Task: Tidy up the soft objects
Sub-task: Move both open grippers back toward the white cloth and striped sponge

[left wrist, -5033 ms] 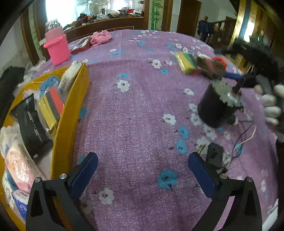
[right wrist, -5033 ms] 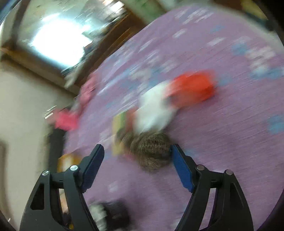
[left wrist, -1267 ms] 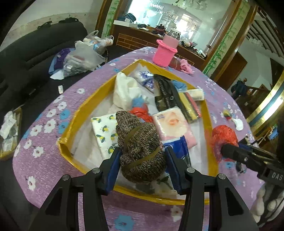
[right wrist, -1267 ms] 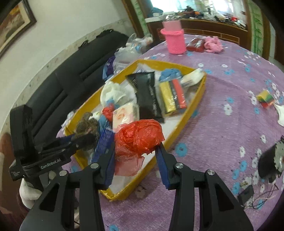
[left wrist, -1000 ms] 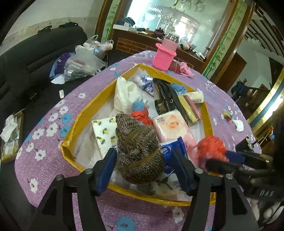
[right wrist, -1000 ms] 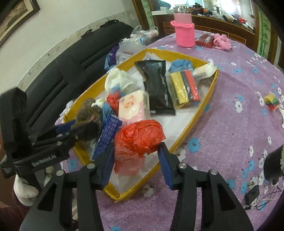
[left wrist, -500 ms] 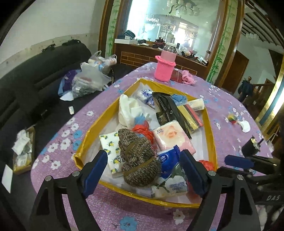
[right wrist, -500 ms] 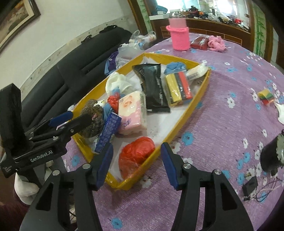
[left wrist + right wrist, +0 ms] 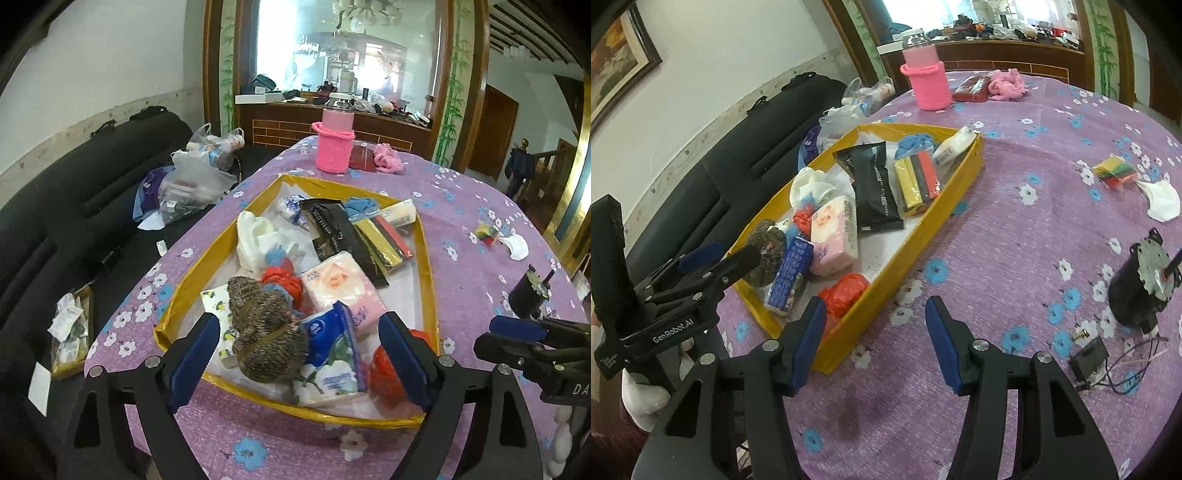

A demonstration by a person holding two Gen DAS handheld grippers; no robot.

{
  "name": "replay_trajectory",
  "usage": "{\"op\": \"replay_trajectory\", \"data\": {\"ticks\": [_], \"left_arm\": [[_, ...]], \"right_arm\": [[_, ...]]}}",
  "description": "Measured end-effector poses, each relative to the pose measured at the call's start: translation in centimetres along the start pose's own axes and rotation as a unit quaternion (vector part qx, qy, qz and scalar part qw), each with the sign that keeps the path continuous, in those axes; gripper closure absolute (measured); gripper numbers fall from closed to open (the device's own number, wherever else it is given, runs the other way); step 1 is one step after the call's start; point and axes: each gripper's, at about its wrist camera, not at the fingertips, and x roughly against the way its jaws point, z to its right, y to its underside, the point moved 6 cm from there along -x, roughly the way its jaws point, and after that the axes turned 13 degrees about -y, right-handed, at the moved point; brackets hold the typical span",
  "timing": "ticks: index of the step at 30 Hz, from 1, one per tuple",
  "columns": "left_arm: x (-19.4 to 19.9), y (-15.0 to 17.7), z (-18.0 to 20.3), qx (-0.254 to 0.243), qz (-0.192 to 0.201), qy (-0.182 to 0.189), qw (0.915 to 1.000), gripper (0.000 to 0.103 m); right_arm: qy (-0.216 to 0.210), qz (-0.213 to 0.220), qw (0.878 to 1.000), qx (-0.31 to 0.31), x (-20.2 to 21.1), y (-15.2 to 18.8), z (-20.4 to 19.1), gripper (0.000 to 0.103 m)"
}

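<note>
A brown knitted bundle (image 9: 266, 332) lies in the yellow tray (image 9: 428, 258) on tissue packs. My left gripper (image 9: 299, 321) hovers just above it, its jaws opening wide and clear of the bundle. The red plastic bag (image 9: 846, 291) rests in the tray's near corner (image 9: 956, 177). My right gripper (image 9: 875, 306) is open and holds nothing, hanging over the tray's near rim and the purple cloth. On the far right of the table lie a multicoloured pack (image 9: 1115, 171) and a white soft piece (image 9: 1161, 201).
A pink knitted cup (image 9: 929, 86), a red packet and a pink cloth (image 9: 1006, 86) stand at the table's far end. A black motor (image 9: 1141, 288) with wires and a small black box (image 9: 1087, 356) sit at the right. A black sofa (image 9: 55, 221) runs along the left.
The left jaws spread and let go of the knitted bundle, then drew back and up. The right jaws dropped the red bag into the tray and pulled back toward the cloth.
</note>
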Motion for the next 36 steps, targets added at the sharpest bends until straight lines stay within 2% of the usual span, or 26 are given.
{"op": "replay_trajectory", "data": {"ticks": [15, 21, 26, 31, 32, 34, 36], "left_arm": [[3.1, 0.2, 3.2, -0.039, 0.029, -0.015, 0.9987, 0.009], [4.2, 0.5, 5.2, -0.062, 0.030, 0.004, 0.9976, 0.009], [5.1, 0.7, 7.0, -0.080, 0.036, 0.023, 0.9959, 0.009], [7.3, 0.0, 7.3, -0.060, 0.093, 0.031, 0.9934, 0.009], [8.0, -0.2, 7.1, -0.051, 0.113, 0.030, 0.9919, 0.008], [9.4, -0.6, 6.7, -0.036, 0.153, 0.023, 0.9873, 0.000], [10.6, -0.9, 6.6, -0.028, 0.187, 0.026, 0.9816, 0.000]], "right_arm": [[-0.005, 0.036, 0.999, -0.031, 3.7, 1.5, 2.9, 0.048], [0.006, 0.066, 0.996, -0.058, 6.6, 2.1, 5.5, 0.048], [0.028, 0.095, 0.991, -0.092, 10.2, 3.2, 9.2, 0.048], [0.057, 0.126, 0.979, -0.147, 14.6, 5.3, 14.3, 0.045], [0.062, 0.134, 0.976, -0.161, 15.5, 5.7, 15.3, 0.044], [0.070, 0.152, 0.968, -0.189, 17.3, 6.3, 17.3, 0.042], [0.072, 0.171, 0.959, -0.213, 18.8, 6.7, 18.9, 0.042]]}}
